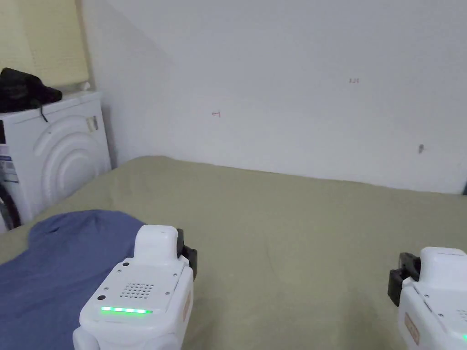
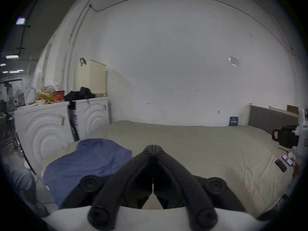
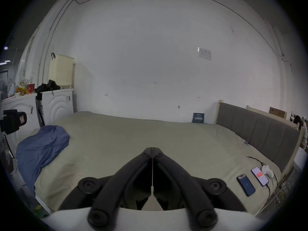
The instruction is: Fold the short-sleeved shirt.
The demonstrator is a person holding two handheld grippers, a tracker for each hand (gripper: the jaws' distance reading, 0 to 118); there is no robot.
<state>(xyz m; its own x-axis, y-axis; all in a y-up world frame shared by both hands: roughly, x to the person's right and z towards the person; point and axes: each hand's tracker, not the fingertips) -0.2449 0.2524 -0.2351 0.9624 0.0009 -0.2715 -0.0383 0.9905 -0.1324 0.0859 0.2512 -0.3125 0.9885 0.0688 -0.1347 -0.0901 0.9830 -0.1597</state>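
Note:
A blue short-sleeved shirt [image 1: 59,269] lies loosely bunched at the left end of the bed, also seen as the shirt [image 2: 86,166] and the shirt [image 3: 40,149]. My left gripper [image 2: 153,147] hovers above the sheet just right of the shirt, jaws pressed together with nothing between them. Its white body [image 1: 141,291] sits low in the head view. My right gripper [image 3: 152,148] hangs over the bare middle of the bed, jaws closed and empty; its body [image 1: 433,296] is at the lower right.
The bed [image 1: 296,237] has an olive-green sheet and meets a white wall. White washing machines [image 1: 50,155] stand at its left end, dark clothes on top. Two phones [image 3: 251,180] and a charger cable lie at the right end by a grey headboard [image 3: 260,133].

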